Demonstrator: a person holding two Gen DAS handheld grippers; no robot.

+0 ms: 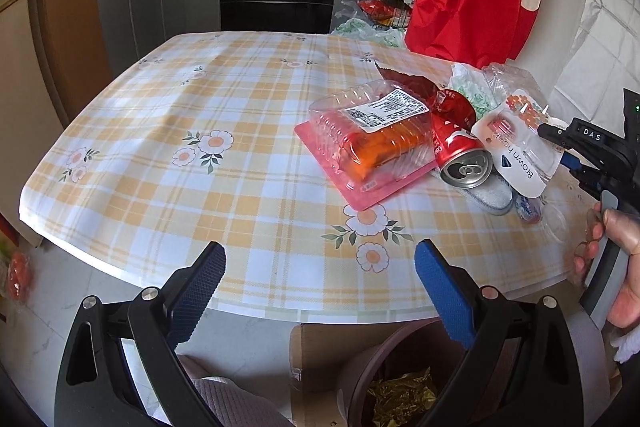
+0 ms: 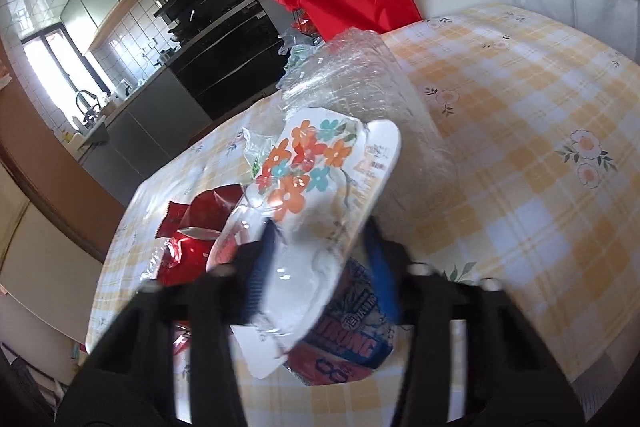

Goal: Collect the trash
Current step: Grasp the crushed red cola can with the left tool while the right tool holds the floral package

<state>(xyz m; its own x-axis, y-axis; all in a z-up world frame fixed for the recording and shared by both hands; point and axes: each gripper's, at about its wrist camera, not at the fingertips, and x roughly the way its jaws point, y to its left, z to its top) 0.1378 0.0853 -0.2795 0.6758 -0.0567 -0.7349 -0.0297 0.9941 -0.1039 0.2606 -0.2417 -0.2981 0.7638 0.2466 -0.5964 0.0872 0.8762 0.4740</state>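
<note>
One piece at a time is how this pile has to go; the right gripper (image 2: 320,259) has its blue pads closed on the flowered blister pack (image 2: 316,195) at the right end of the trash heap on the checked table (image 1: 224,99) (the card says "Brown hook" in the left view). That pack looks light and thin, stiff card with crinkly clear plastic on top, so it'll flex and could slip; pinching the flat card edge, as it's doing, seems the safest hold.

Around it: a soda can (image 1: 460,151) lying on its side, touching the pack; a clear clamshell box (image 1: 372,131) with something orange inside, sitting on a pink tray; a red foil wrapper (image 2: 192,227) and crumpled clear plastic (image 2: 360,75) behind. The can looks most likely to roll if the pack drags across it.

The left gripper (image 1: 320,283) hangs wide open over the near table edge, holding nothing; the bin (image 1: 360,379) sits just below it, gold foil already inside.
</note>
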